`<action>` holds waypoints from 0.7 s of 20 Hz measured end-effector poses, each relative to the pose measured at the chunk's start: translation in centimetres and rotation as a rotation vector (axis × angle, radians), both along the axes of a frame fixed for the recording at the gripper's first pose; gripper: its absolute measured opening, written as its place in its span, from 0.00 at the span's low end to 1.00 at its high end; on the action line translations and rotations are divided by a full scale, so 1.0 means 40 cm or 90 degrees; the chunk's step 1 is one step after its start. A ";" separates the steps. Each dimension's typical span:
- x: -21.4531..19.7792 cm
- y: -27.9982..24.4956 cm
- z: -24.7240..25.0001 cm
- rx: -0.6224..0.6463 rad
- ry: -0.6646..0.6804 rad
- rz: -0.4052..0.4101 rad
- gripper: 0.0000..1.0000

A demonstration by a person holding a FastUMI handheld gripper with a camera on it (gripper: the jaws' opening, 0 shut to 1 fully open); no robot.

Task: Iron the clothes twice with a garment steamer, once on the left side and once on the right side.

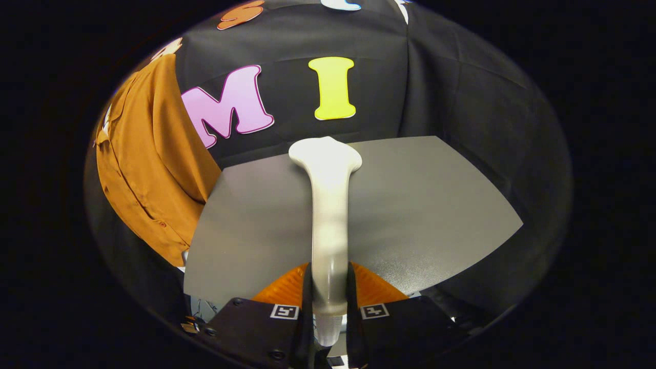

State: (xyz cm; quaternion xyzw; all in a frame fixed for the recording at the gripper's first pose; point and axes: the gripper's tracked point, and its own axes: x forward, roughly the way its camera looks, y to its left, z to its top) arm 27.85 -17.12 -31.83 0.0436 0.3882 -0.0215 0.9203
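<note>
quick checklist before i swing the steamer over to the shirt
1. Grip: the gripper has both fingers pressed on the handle of the white plastic garment steamer - ok.
2. Steamer pose: it runs straight ahead from the fingers, its wide head over the grey table - ok.
3. Target: the rust-orange buttoned shirt hangs off to the left, beyond the table's edge - ok.
4. Head on the fabric: apart, not touching - not ok.
5. Steam on: cannot tell.
6. Path to the shirt: nothing visible between head and shirt - ok.
</note>
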 end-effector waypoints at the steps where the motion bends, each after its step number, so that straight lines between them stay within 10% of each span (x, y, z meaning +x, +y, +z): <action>1: 0.005 0.002 -0.008 -0.003 -0.016 -0.008 0.28; 14: -0.152 0.177 0.403 -0.020 -0.419 -0.016 0.28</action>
